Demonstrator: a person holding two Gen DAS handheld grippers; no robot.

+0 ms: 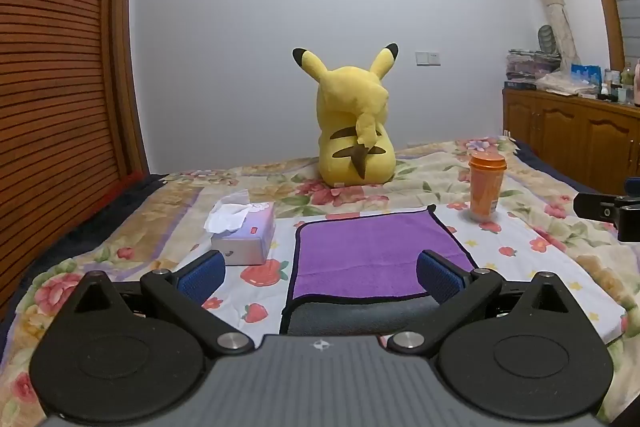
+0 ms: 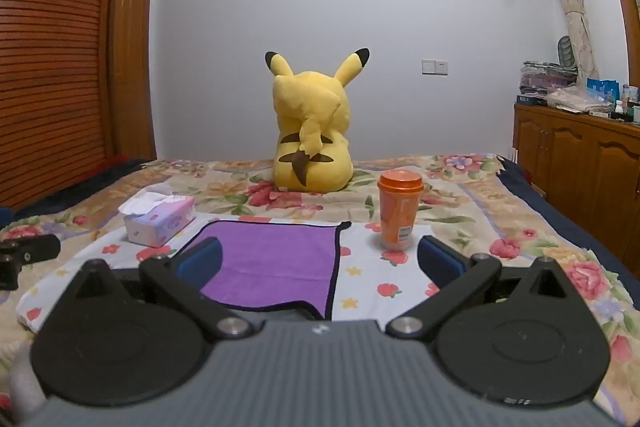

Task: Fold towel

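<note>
A purple towel point(image 1: 368, 251) with a dark edge lies flat on the bed, with a grey underside showing at its near edge. It also shows in the right wrist view point(image 2: 276, 259). My left gripper point(image 1: 320, 275) is open and empty, hovering over the towel's near left part. My right gripper point(image 2: 320, 263) is open and empty, over the towel's near right edge. The right gripper shows at the right edge of the left view point(image 1: 608, 213), and the left gripper at the left edge of the right view point(image 2: 24, 255).
A tissue box point(image 1: 246, 235) stands left of the towel. An orange cup point(image 1: 486, 187) with a lid stands at its far right corner. A yellow plush toy point(image 1: 354, 131) sits behind. A wooden wardrobe point(image 1: 52, 67) is on the left, a wooden cabinet point(image 1: 572, 139) on the right.
</note>
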